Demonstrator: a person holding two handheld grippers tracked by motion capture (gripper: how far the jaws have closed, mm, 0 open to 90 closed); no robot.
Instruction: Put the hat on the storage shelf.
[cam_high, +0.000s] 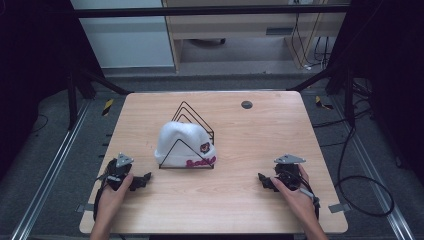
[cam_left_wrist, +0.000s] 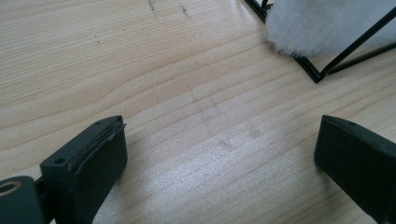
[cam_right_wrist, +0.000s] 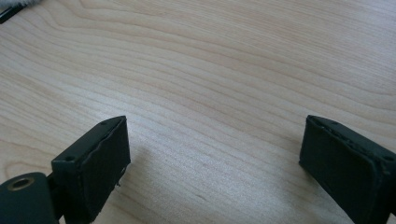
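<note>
Left hand-held gripper (cam_high: 145, 179) resting low on the pale wooden counter (cam_high: 250, 145), jaws spread wide with nothing between them but bare woodgrain. Right hand-held gripper (cam_high: 264, 180) likewise parked on the counter's near right side, jaws wide apart and empty, pointing inward.

Just beyond the left jaws, in the left gripper view: fuzzy white knit beanie (cam_left_wrist: 322, 23) pressed against the corner of the black wire triangular rack (cam_left_wrist: 317, 74). From the high view, white beanie (cam_high: 180, 142) with pink lettering on its cuff and a small dark patch, sitting inside the black wire rack (cam_high: 192, 117) at mid-counter, front wire triangle crossing its face. Small grey round grommet (cam_high: 246, 104) farther back, well apart.

Judged as the reach-in stage, hat not yet touched. Best approached with the left hand-held gripper, nearer of the two: aim for the soft cuff edge beside the front wire, not across it, and close on fabric alone. Right hand-held gripper likely useful steadying the light rack, prone to sliding or tipping as the hat lifts upward and clear.
</note>
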